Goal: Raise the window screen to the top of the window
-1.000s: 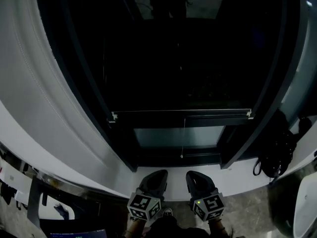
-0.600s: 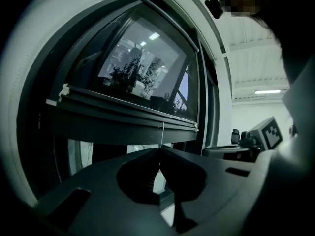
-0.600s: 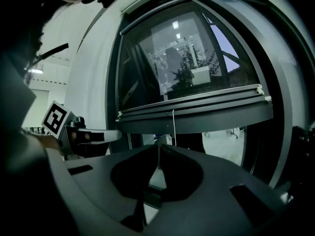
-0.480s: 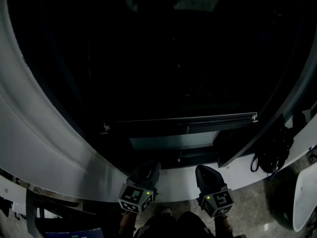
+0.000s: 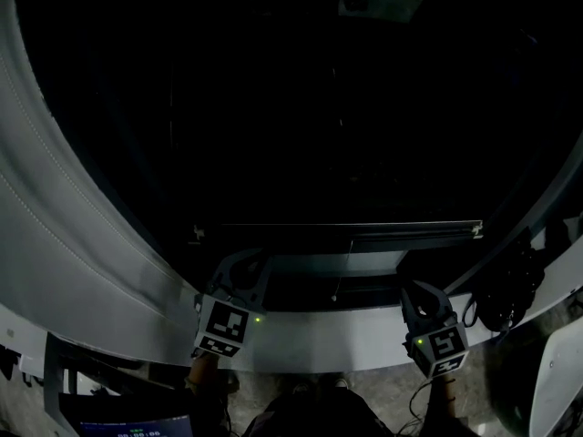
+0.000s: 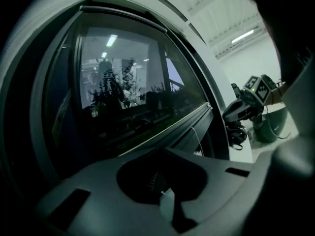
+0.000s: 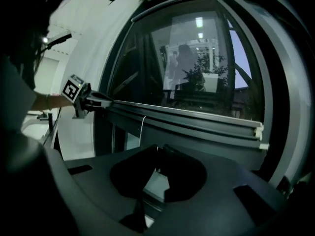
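Dark glass fills the window (image 5: 301, 116), and the window screen (image 5: 364, 234) sits low in it. Its bottom bar lies level, long axis running left to right, a little above the white sill (image 5: 319, 335). The left claw (image 5: 242, 264) points up at the bar's left end, just beside it, jaws together on nothing; whether it touches the bar I cannot tell. A thin pull cord (image 5: 342, 267) hangs from the bar's middle. The right claw (image 5: 416, 291) sits lower, under the bar's right end and apart from it — jaws together, empty. A black bag (image 5: 506, 289) lies at far right.
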Demonstrator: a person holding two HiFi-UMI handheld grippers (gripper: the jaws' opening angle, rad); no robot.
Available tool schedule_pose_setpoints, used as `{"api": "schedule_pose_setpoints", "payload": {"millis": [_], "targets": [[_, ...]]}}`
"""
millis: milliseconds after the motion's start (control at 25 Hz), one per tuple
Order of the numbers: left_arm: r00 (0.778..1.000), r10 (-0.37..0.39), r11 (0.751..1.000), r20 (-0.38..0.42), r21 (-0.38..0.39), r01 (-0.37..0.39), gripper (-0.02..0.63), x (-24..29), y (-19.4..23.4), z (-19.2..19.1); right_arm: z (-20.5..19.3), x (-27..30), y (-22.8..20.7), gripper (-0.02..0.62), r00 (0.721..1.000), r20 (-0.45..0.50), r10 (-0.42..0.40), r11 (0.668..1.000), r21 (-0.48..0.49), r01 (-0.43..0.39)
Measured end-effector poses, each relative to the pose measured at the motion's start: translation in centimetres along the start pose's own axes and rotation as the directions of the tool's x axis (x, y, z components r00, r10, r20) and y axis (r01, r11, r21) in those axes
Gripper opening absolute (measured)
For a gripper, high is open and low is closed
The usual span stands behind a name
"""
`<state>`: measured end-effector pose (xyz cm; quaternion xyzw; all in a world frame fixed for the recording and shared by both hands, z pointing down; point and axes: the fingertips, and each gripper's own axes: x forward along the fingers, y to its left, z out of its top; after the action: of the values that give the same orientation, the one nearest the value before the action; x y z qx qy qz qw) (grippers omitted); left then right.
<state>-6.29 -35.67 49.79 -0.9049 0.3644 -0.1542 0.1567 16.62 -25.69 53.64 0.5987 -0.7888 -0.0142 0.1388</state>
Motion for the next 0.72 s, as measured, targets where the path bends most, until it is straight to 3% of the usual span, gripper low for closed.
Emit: {"api": "schedule_pose_setpoints", "payload": {"millis": [200,360,480,600,720], "targets": [[0.982,-0.05,0.981,-0.181,0.173,0.081,0.021,1.4,0.2,-0.2,2.6,1.8,-2.3,0.037,0.999,-0.018,0.045,0.985,-0.167,-0.048],[0.942,-0.068,0.925,-0.33,0.333,0.183,0.034,2.4,-0.2,-0.7,3.2,3.4,-3.5,0.058,0.991,-0.083,0.101,0.932,-0.342,-0.124],[0.907,-0.068,0.869,-0.416,0.422,0.258,0.034,2.7,-0.5,-1.1,3.3,4.2,-4.2,0.058,0.981,-0.168,0.1,0.851,-0.497,-0.172],[0.875,-0.044,0.812,-0.482,0.493,0.312,0.035,2.8,-0.4,-1.3,3.6,5.2,-4.5,0.058,0.97,-0.23,0.073,0.733,-0.648,-0.209],[0.834,-0.03,0.763,-0.55,0.526,0.375,0.041,3.2,-0.5,-1.8,3.4,5.7,-4.8,0.058,0.952,-0.298,0.073,0.648,-0.711,-0.273]]}}
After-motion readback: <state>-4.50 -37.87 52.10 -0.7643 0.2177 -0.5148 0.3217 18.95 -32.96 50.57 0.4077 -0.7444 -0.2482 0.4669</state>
